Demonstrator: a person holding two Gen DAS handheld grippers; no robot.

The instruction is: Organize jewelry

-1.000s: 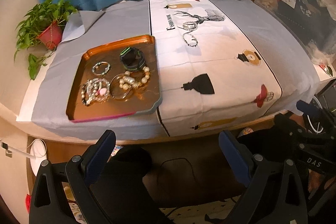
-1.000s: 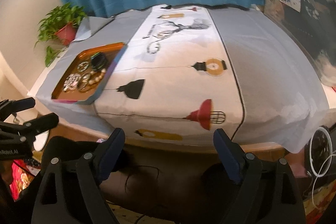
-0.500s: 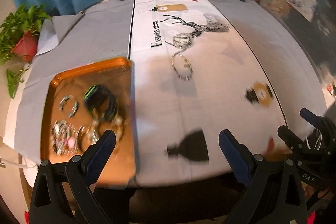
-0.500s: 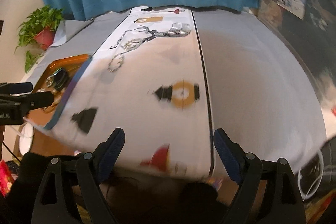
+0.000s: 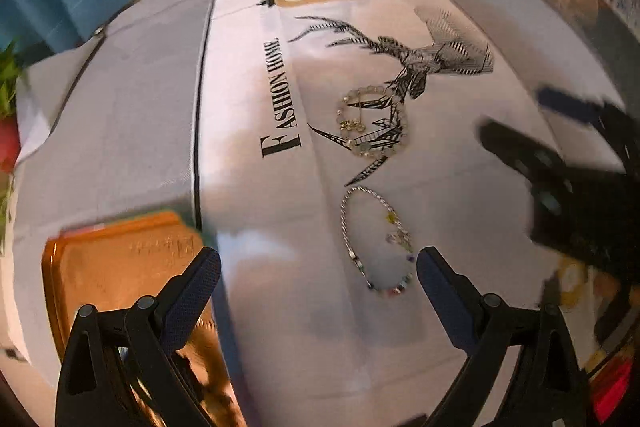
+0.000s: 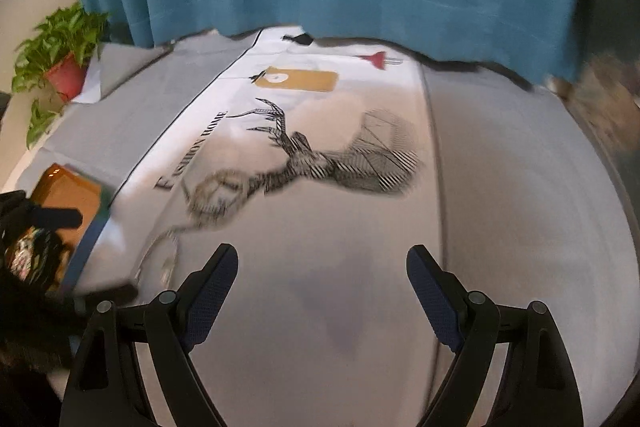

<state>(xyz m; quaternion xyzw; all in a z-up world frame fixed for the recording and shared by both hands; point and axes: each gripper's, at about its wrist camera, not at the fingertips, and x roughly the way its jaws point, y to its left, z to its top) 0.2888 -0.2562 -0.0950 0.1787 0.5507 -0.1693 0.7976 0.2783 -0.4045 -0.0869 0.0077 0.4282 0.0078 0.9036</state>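
With both the left gripper (image 5: pixel 318 269) and the right gripper (image 6: pixel 322 267) held wide and empty, the thin silver chain bracelet (image 5: pixel 374 241), lying just beyond the left jaws, could easily be snagged or dragged across the white printed cloth (image 5: pixel 256 211).

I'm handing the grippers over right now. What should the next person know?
Left gripper: open, empty, above the cloth near the chain bracelet.
Right gripper: open, empty, over bare cloth.
Two pieces lie loose on the cloth: the chain bracelet and the pale bead bracelet on the deer print.
The orange tray sits at the left; its contents are mostly hidden.
Left to do: move both bracelets to the tray.
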